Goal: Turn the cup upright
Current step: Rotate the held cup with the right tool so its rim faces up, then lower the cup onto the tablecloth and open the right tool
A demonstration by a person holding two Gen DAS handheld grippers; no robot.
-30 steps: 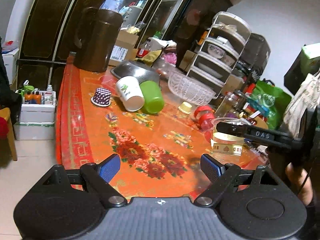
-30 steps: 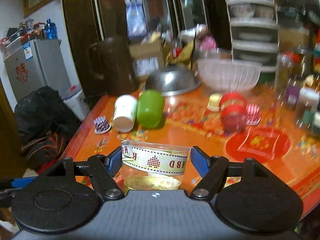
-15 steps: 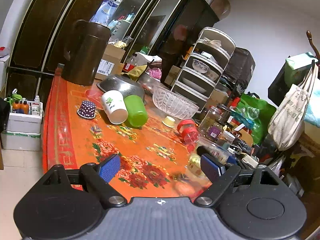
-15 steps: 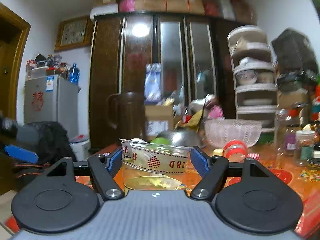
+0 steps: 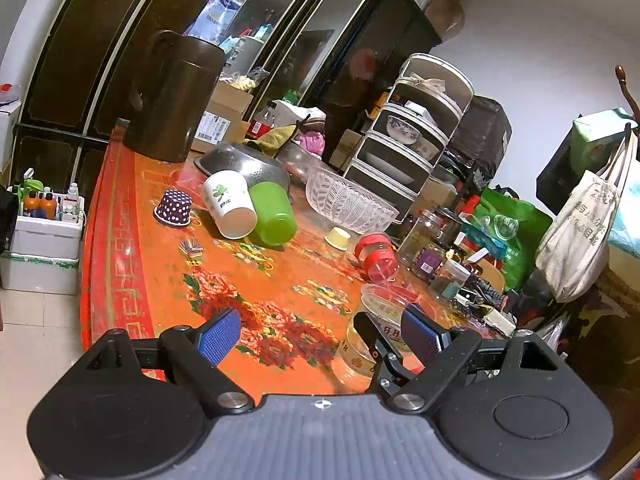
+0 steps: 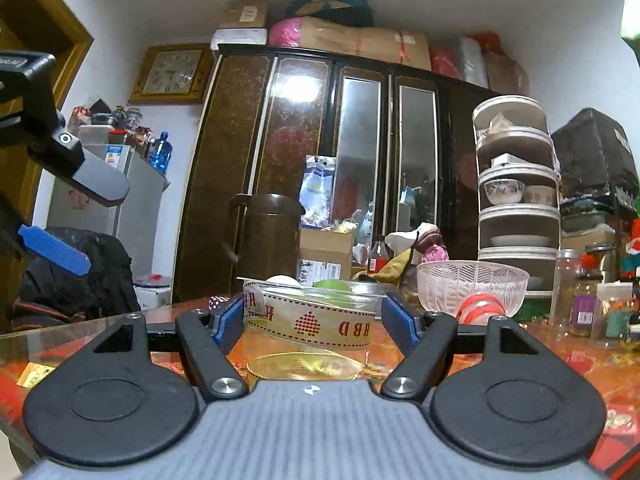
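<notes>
Fingers (image 5: 218, 336) of the left gripper (image 5: 320, 334) are spread, holding nothing, over the floral table (image 5: 168, 264). Right gripper (image 6: 316, 320) pinches the clear ribboned cup (image 6: 308, 332), mouth-up at table level; only release seems left.

The clear plastic cup (image 6: 308, 332), glossy and see-through, wears a woven ribbon band (image 6: 316, 318). The right gripper (image 6: 316, 320) has matt black plastic arms and ribbed blue pads (image 6: 394, 320). At twelve o'clock on the glossy floral table top (image 5: 160, 272), a perforated metal colander (image 5: 248, 168) shines; the green cup (image 5: 274, 212) looks smooth plastic, the white cup (image 5: 228, 200) matt paper.
</notes>
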